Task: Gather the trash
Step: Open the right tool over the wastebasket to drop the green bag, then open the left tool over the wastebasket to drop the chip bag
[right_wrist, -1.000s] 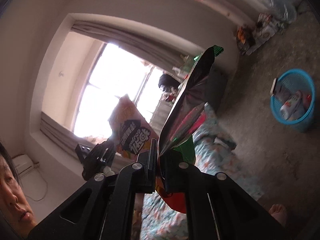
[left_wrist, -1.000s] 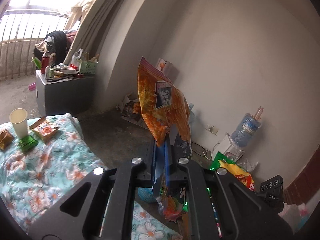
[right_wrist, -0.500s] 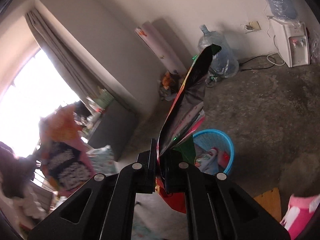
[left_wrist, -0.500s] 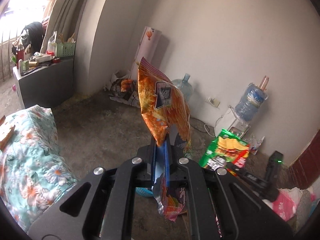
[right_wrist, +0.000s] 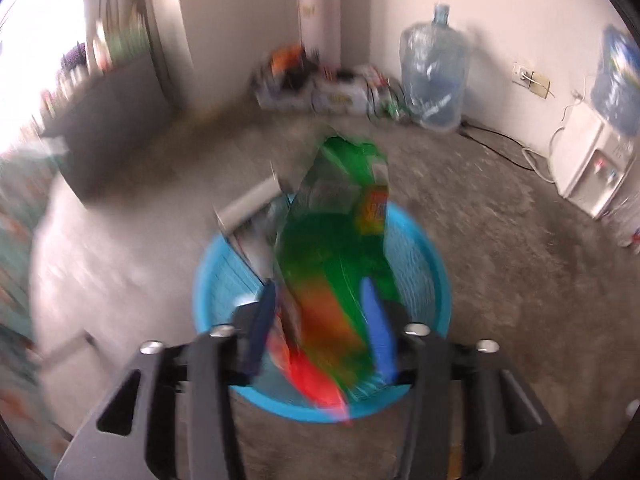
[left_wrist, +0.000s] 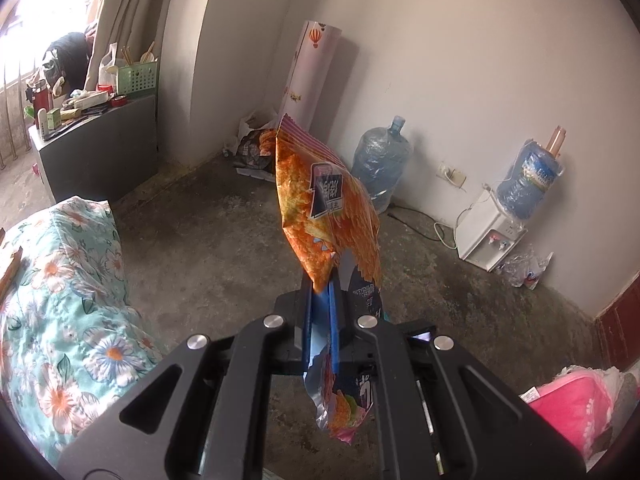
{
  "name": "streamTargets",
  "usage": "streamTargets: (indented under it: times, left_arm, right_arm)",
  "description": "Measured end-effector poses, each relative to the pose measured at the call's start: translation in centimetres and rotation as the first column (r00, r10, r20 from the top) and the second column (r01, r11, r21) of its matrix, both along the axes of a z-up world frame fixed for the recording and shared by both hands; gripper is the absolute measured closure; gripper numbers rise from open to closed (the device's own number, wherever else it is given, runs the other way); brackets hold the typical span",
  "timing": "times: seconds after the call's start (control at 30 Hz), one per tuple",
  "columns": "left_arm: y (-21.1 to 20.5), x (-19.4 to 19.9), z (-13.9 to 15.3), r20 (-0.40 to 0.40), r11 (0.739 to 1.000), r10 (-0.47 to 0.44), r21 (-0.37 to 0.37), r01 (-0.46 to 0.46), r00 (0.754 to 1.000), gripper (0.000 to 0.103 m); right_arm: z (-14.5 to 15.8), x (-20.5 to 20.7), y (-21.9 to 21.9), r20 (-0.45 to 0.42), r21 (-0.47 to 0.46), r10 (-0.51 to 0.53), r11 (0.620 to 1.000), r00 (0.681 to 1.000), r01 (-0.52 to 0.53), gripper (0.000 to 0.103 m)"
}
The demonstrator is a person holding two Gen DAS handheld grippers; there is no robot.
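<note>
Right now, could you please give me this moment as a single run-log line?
left gripper: shut on orange snack bag | right gripper: jaws opening, green snack bag between them | below: blue basket

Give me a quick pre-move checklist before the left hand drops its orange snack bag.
1. Right gripper releasing: ok, jaws are opening with the green snack bag between them.
2. Green snack bag over the blue basket: ok, basket rim shows all round it.
3. Green snack bag fully free of the pads: cannot tell, frame is blurred.
4. Left gripper shut on the orange snack bag: ok, bag stands upright between the pads.
5. Left gripper over the blue basket: cannot tell, no basket in the left wrist view.
6. Room in the basket: ok, though trash already lies inside.
</note>
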State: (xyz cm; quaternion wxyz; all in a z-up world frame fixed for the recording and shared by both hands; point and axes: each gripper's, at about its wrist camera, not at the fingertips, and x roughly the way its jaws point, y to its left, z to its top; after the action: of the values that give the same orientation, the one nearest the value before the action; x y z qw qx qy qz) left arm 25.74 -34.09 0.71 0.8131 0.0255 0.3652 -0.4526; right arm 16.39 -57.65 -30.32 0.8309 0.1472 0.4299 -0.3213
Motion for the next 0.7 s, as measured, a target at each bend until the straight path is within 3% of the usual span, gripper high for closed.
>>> streamTargets:
  times: [0.17, 0.33, 0.43, 0.53, 0.7]
  left_arm:
    - [-1.9, 0.0, -0.7, 0.002, 0.999, -0.027, 0.029, 0.027, 1.000, 0.098]
    - [-6.4, -0.7, -2.0, -0.020, 0.994, -0.083, 0.064, 0.084, 0.996, 0.098]
    - [-11.0, -1.1, -4.2, -0.050, 0.984, -0.126, 0.117, 0.132, 0.991, 0.098]
    - [-15.9, -1.3, -7.3, -0.094, 0.977, -0.129, 0.157, 0.143, 0.987, 0.098]
    - [-22.1, -3.0, -12.1, -0.033, 0.968, -0.144, 0.201, 0.148, 0.989, 0.098]
  right_arm:
    - [1.4, -5.5, 0.7, 0.179, 0.109, -0.104, 0.990, 0.978, 0.085, 0.050]
    - [4.4, -14.0, 1.3, 0.343, 0.268, -0.346, 0.927, 0.873, 0.262, 0.049]
    - [4.9, -17.8, 1.2, 0.381, 0.320, -0.440, 0.888, 0.813, 0.331, 0.049]
    - [4.9, -19.7, 0.4, 0.378, 0.316, -0.457, 0.881, 0.805, 0.351, 0.049]
    - [4.5, -22.5, -1.9, 0.410, 0.403, -0.545, 0.827, 0.731, 0.392, 0.049]
